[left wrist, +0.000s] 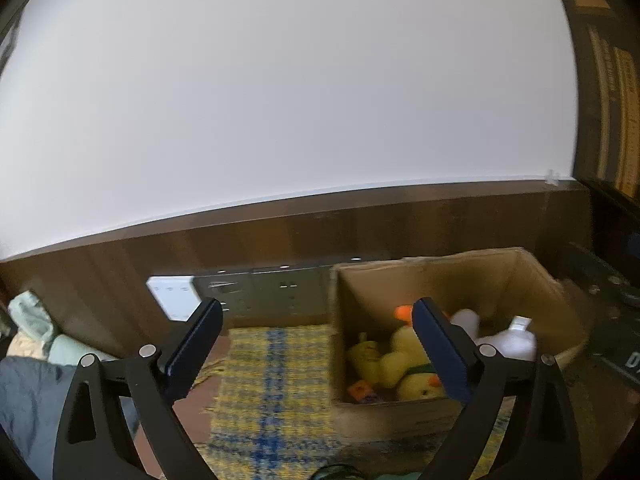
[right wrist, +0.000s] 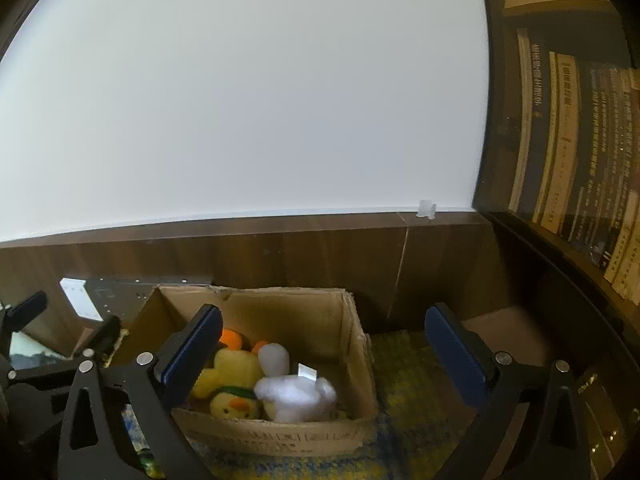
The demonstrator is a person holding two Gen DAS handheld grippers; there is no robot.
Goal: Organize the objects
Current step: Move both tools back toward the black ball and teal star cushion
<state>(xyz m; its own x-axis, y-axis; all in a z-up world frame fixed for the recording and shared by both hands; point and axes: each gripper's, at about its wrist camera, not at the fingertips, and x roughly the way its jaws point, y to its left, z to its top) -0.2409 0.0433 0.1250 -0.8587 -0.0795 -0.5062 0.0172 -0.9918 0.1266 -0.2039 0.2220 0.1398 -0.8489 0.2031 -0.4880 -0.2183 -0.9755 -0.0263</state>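
Through my left wrist camera, my left claw [left wrist: 316,344] was spread wide and held nothing. Its right finger [left wrist: 440,354] hid part of the yellow plush duck [left wrist: 404,360] in the cardboard box [left wrist: 360,304] at four o'clock. Only the cap and shoulder of a white bottle [left wrist: 516,340] showed behind that finger. Small orange pieces on the box floor were too blurred to name. At six o'clock a dark green object was cut off by the frame edge. A blue garment [left wrist: 24,400] and pale folded cloths [left wrist: 30,320] crowded eight o'clock. The box sat on a yellow-and-blue woven mat [left wrist: 272,376], with a grey metal panel [left wrist: 276,292] and a white plate [left wrist: 172,294] against the wooden wainscot behind.

Through my right wrist camera, my right claw [right wrist: 324,348] was likewise spread apart, empty. Its left finger [right wrist: 192,354] covered the box's [right wrist: 280,436] near left corner and part of the duck [right wrist: 232,376]. A white plush toy [right wrist: 292,392] lay beside the duck, touching it, inside the box at six o'clock. Printing on the box front was too smeared to read. My left claw [right wrist: 76,320] showed at nine o'clock, dark and partly cut off. Book spines [right wrist: 568,152] filled a dark shelf at three o'clock, their lettering unreadable. A white wall rose above the wooden paneling, with a small clear clip [right wrist: 426,209] on its ledge.
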